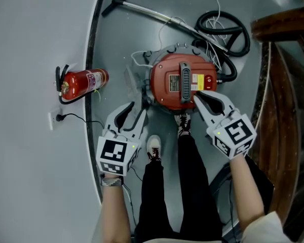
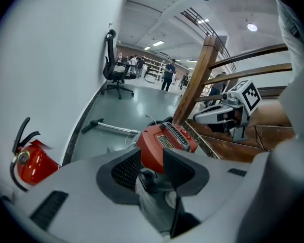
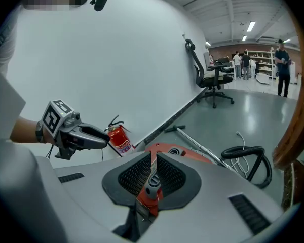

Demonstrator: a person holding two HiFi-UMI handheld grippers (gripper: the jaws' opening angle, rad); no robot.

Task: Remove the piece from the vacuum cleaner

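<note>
A round red vacuum cleaner (image 1: 167, 82) stands on the grey floor in front of the person's feet, with a black handle bar (image 1: 184, 79) across its lid. My left gripper (image 1: 137, 108) hangs open above the floor just left of the vacuum cleaner; between its jaws in the left gripper view (image 2: 151, 156) I see the vacuum cleaner (image 2: 164, 142) below and beyond. My right gripper (image 1: 197, 96) is shut and empty, its tip over the lid's near right edge. In the right gripper view (image 3: 153, 158) the vacuum cleaner (image 3: 180, 151) shows past the jaws.
A black hose (image 1: 228, 32) and a metal wand (image 1: 147, 11) lie behind the vacuum cleaner. A red fire extinguisher (image 1: 83, 82) stands by the curved white wall at left, near a wall socket (image 1: 53, 118). A wooden railing (image 1: 283, 85) runs along the right. The person's shoes (image 1: 153, 147) are close to the machine.
</note>
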